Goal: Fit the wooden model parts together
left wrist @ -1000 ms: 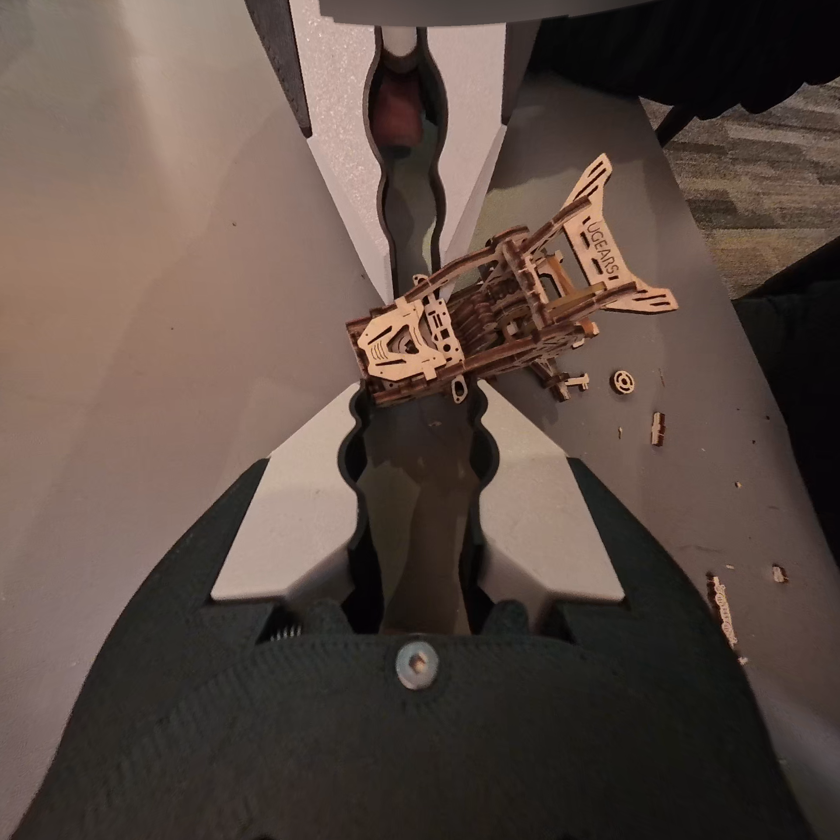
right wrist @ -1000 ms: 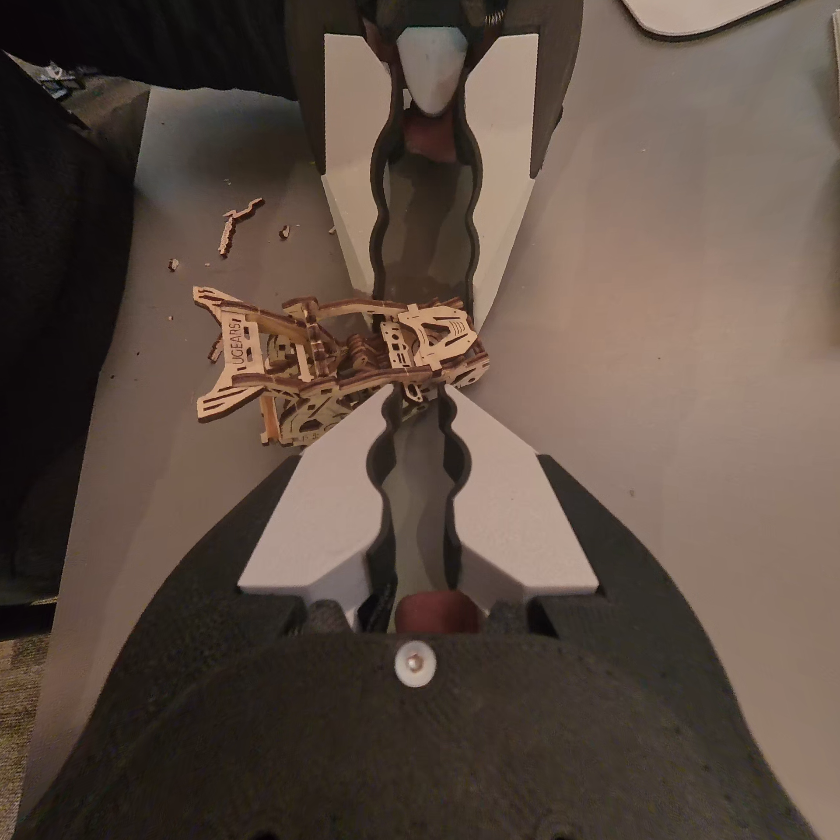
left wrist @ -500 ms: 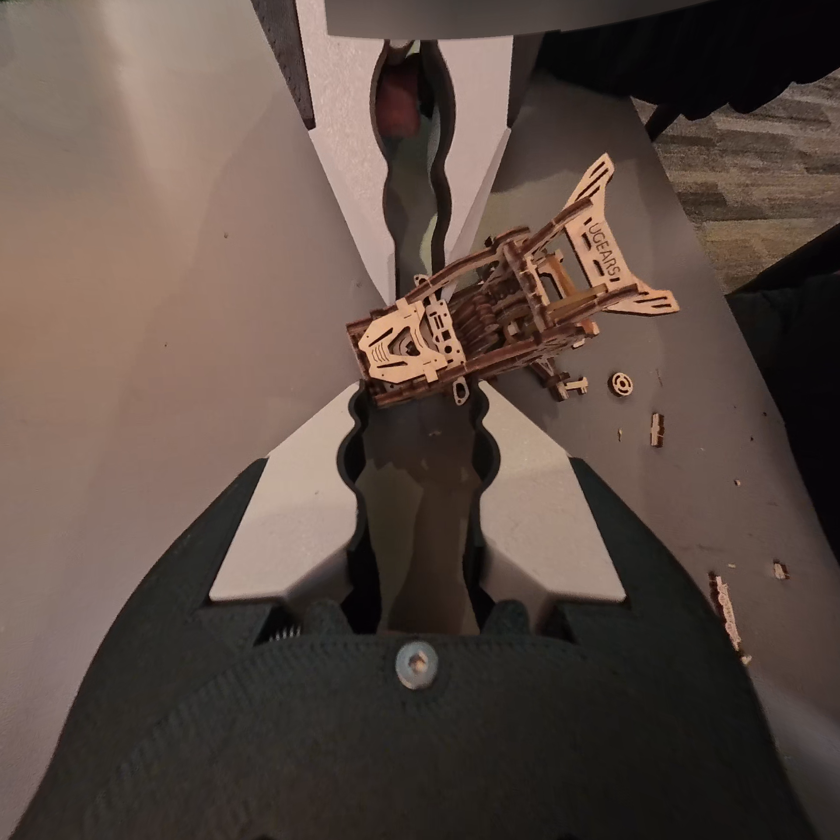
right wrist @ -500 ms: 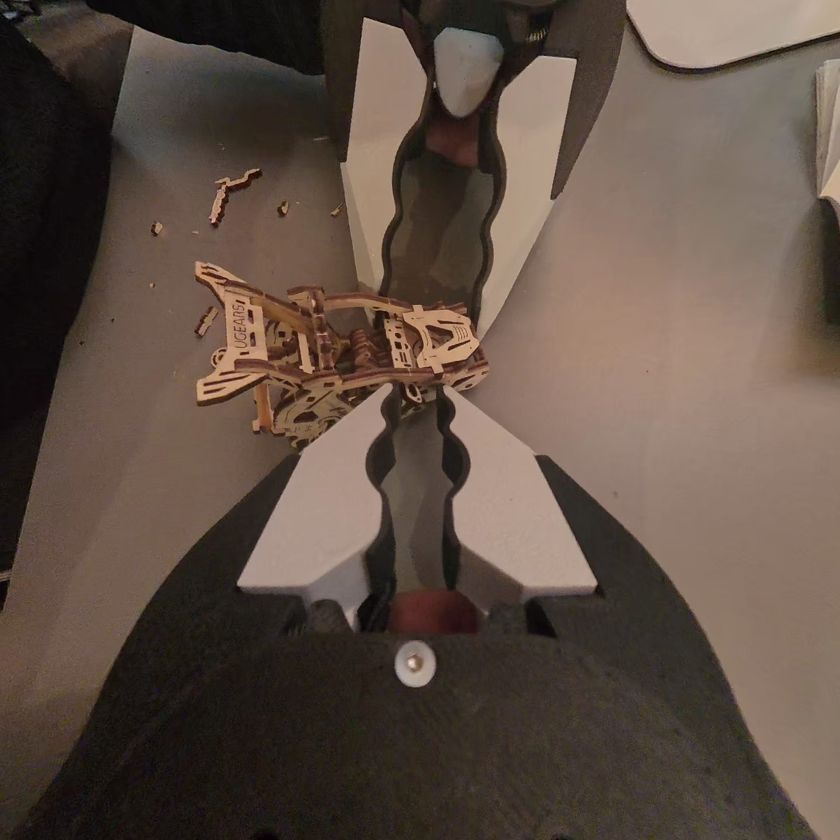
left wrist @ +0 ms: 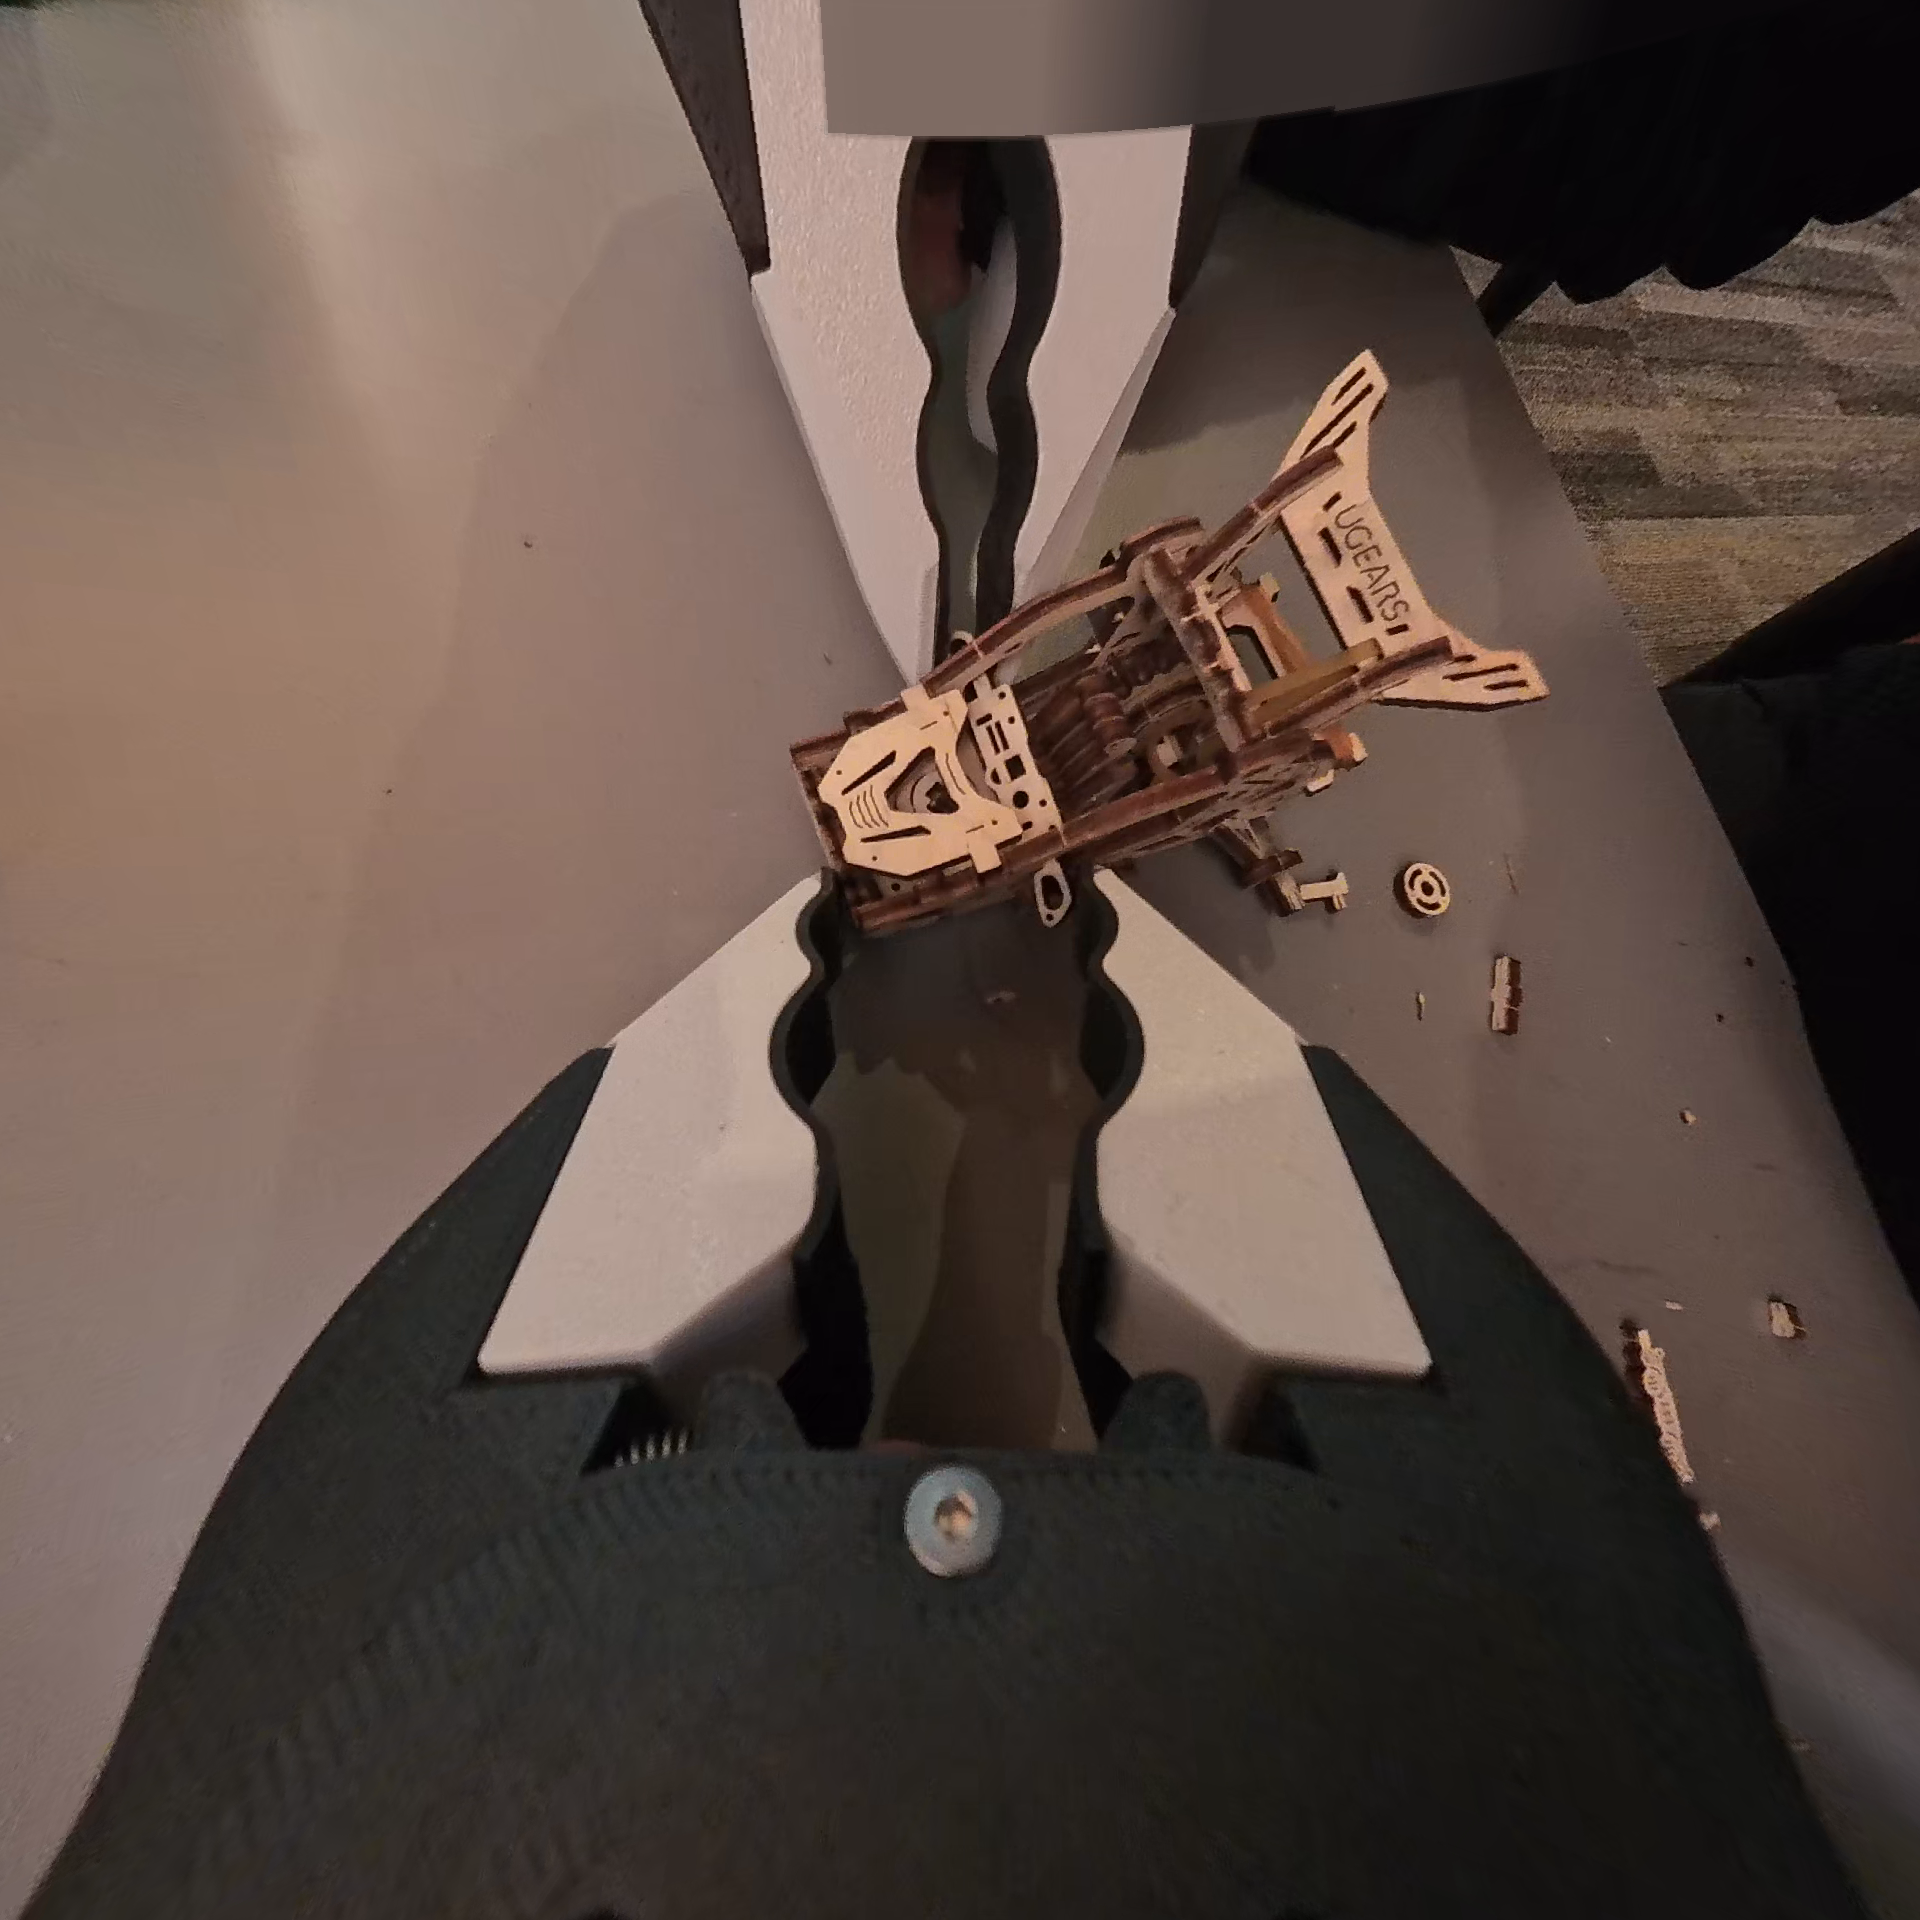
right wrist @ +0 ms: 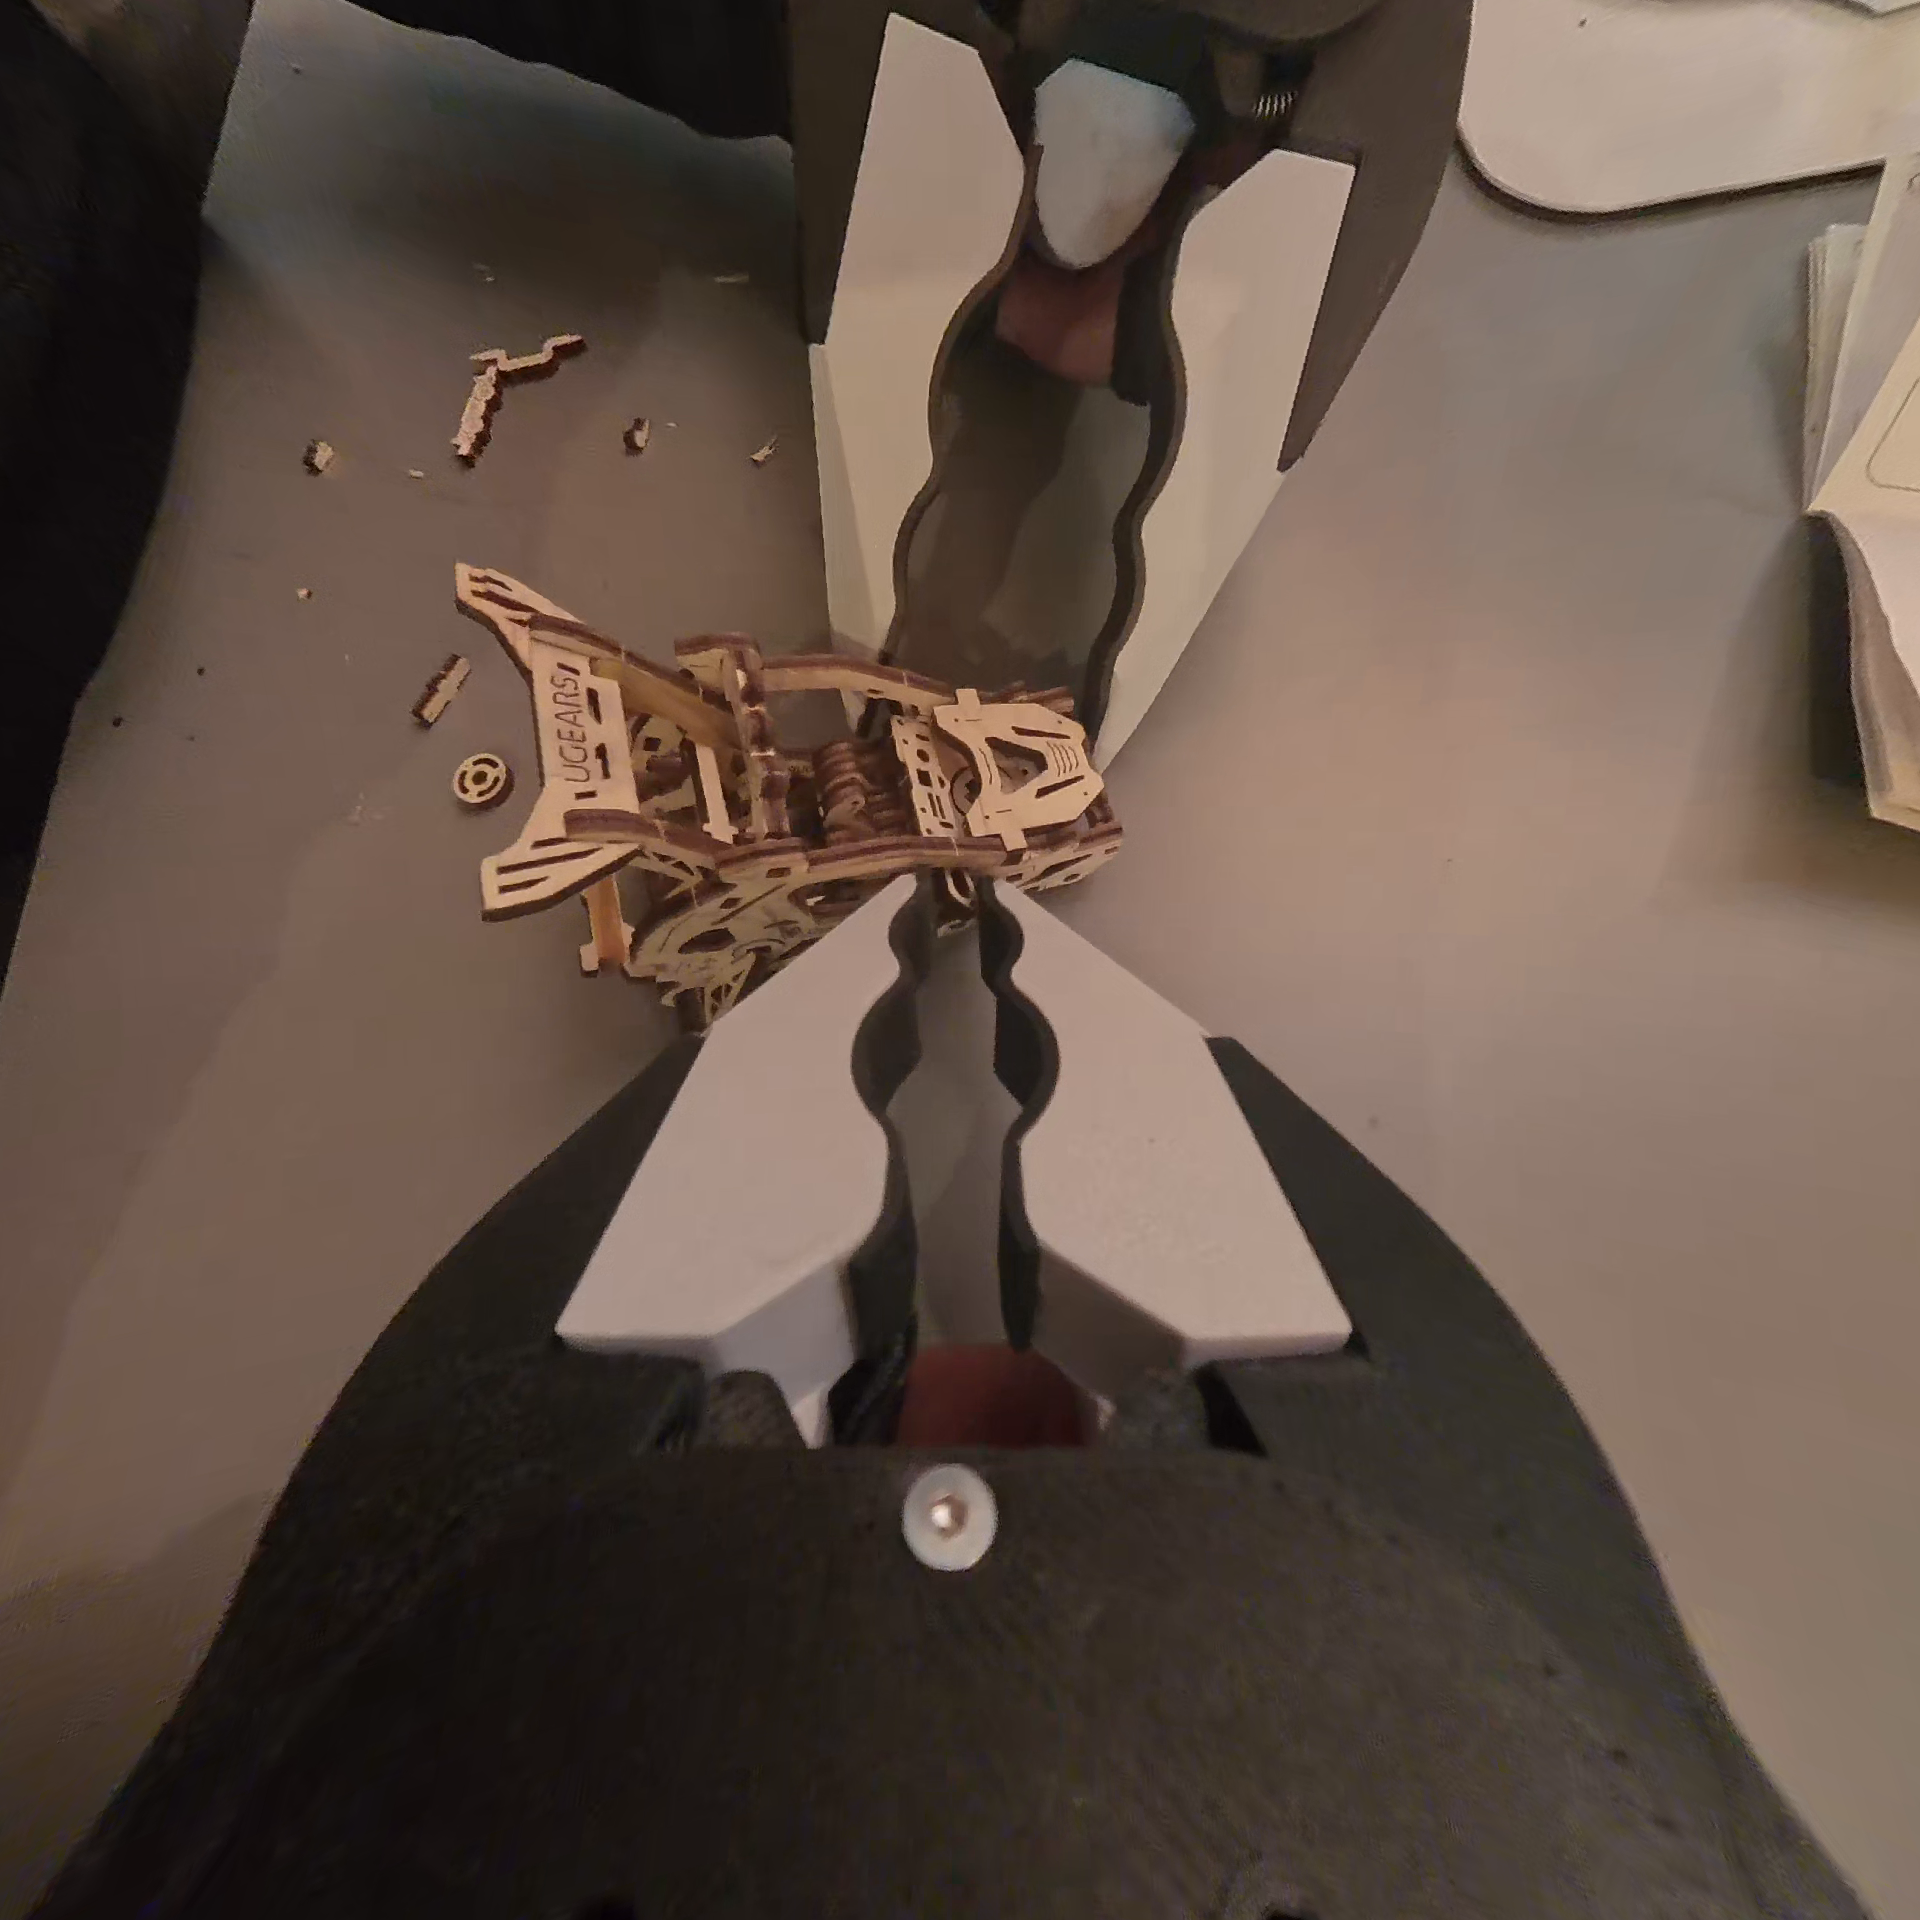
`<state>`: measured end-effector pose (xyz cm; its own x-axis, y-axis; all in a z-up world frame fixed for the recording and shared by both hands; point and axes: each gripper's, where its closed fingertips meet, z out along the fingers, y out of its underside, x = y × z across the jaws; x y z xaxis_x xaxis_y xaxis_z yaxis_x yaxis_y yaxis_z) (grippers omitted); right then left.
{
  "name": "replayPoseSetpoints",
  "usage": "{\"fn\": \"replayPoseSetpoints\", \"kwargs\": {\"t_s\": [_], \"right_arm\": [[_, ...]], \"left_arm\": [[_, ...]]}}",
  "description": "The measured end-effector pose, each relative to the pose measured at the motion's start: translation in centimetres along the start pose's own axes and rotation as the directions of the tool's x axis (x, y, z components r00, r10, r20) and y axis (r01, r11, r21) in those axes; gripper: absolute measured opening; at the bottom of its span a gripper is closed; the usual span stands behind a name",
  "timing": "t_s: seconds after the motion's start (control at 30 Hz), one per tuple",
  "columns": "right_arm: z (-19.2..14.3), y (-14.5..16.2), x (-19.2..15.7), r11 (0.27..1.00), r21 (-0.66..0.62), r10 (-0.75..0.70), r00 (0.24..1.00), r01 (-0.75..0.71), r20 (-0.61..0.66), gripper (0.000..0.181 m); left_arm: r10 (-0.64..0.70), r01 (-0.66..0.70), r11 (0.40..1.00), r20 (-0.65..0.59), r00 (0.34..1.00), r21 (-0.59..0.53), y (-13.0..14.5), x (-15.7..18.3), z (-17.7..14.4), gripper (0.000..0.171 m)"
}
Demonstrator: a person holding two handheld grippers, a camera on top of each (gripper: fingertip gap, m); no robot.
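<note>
The wooden model (left wrist: pixel 1122 748), a laser-cut car-like frame with gears inside, lies between both grippers over the grey table (left wrist: pixel 312 727). My left gripper (left wrist: pixel 961 904) comes from below and is shut on the model's front block, jaws fairly wide. My right gripper (left wrist: pixel 971 634) faces it from the top and pinches the model's far side. In the right wrist view the model (right wrist: pixel 790 790) has its winged tail at the left. My right gripper (right wrist: pixel 948 902) is nearly closed on its near side rail. The left gripper (right wrist: pixel 992 686) holds the front end from above.
Loose wooden bits lie by the model's tail: a small ring (left wrist: pixel 1423 890) (right wrist: pixel 483 779), a short stick (left wrist: pixel 1504 994) (right wrist: pixel 441 688) and a jagged scrap (right wrist: pixel 509 390). Papers (right wrist: pixel 1870 520) and a white board (right wrist: pixel 1662 104) sit at the right. The table edge and carpet (left wrist: pixel 1714 364) are beyond the tail. Less than 4 cm separates the two grippers' tips.
My right gripper's jaws have narrowed onto the model's side. The right wrist camera has moved closer and the model sits slightly turned in its view. The left gripper keeps its hold.
</note>
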<state>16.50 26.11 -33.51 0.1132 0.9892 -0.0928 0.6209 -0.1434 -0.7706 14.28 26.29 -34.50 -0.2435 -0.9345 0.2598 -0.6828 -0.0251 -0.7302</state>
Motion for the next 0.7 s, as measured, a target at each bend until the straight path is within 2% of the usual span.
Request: {"fn": "replayPoseSetpoints", "kwargs": {"t_s": [0.47, 0.7], "right_arm": [[-0.14, 0.33, -0.41, 0.998, 0.012, 0.068, 0.996, -0.069, 0.064, 0.005], [-0.17, 0.39, -0.71, 0.999, 0.009, 0.041, 0.997, -0.042, 0.069, 0.005]], "left_arm": [[0.003, -0.003, 1.000, -0.009, 1.000, -0.001, -0.20, 0.22, 0.30, 0.042], [0.013, -0.013, 1.000, -0.008, 1.000, -0.004, -0.18, 0.36, 0.40, 0.042]]}}
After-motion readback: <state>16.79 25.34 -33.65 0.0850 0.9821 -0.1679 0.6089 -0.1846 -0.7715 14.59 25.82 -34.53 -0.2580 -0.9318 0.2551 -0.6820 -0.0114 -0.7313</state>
